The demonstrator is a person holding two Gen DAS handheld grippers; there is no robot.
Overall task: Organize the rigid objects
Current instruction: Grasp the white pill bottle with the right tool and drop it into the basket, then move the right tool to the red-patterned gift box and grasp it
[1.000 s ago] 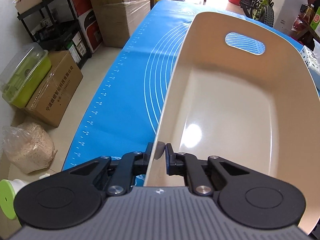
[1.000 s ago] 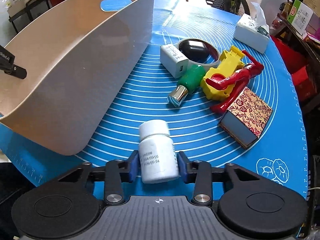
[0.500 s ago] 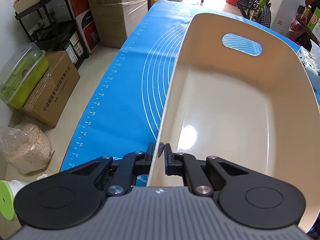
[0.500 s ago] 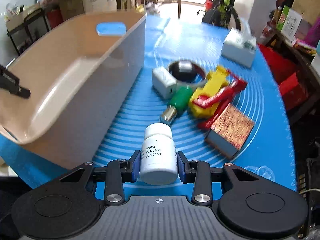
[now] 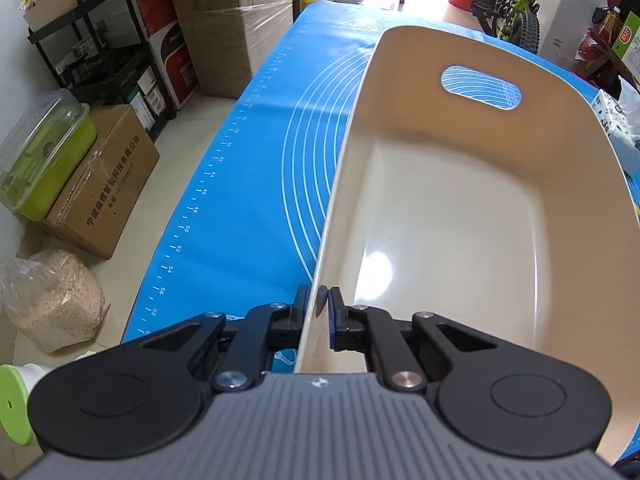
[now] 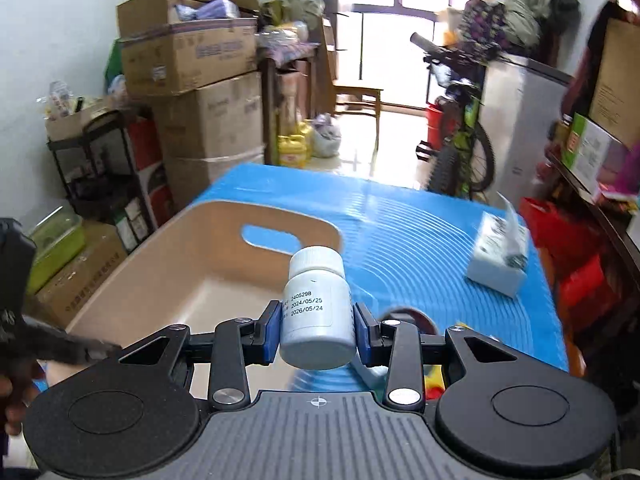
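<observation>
— What's changed since a second ago?

— My right tongs [image 6: 316, 330] have lifted the bottle [image 6: 317, 310] off the blue mat [image 6: 420, 236]; a second ago it lay low over the mat near the toys, and now it hangs in the air beside the near end of the bin [image 6: 168, 276], with the room behind it. My left tongs [image 5: 319, 307] have stayed put on the bin's [image 5: 460, 208] rim.

— Any writing you can read?

— On the bottle's label: 2405298, 2024/05/25, 2026/05/24. The mat's [image 5: 240, 200] edge carries ruler numbers, 44 up to 56. The print on the cardboard box [image 5: 100, 188] on the floor is too small for me to read.

— How does the bottle look?

— White plastic, ribbed white cap, round body, cap pointing away from me, base toward the camera.

— And the grips?

— Right tongs are closed against the bottle's sides, blue pads touching it. Left tongs are pinched nearly together on the bin's near wall, one finger outside, one inside. The bin is cream, glossy, with an oval handle slot at its far end.
</observation>
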